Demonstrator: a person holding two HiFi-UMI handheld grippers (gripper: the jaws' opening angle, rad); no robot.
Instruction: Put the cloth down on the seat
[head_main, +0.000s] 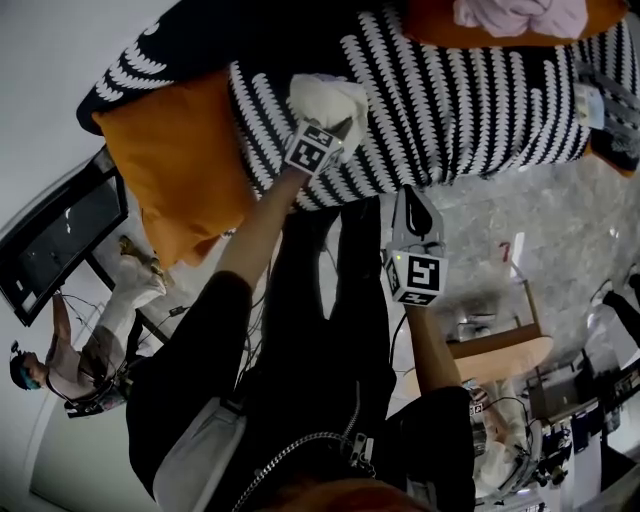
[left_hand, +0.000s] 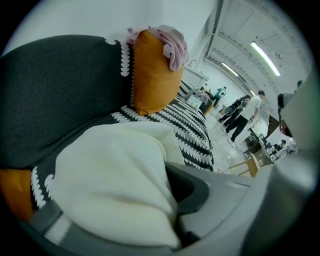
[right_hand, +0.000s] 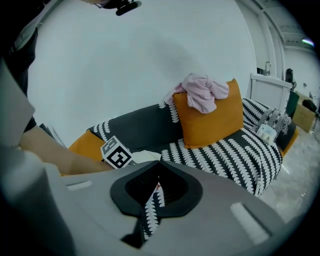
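My left gripper is shut on a bunched white cloth, held just over the black-and-white patterned sofa seat. In the left gripper view the cloth bulges out between the grey jaws of my left gripper and hides the tips; the seat lies beyond. My right gripper hangs in front of the sofa edge, over the floor. In the right gripper view, my right gripper has its jaws met at the tips with nothing in them, and the cloth shows by the left gripper's marker cube.
One orange cushion leans at the sofa's left end. Another orange cushion carries a pink garment. A wooden stool stands on the marbled floor at right. A dark screen and a person are at left.
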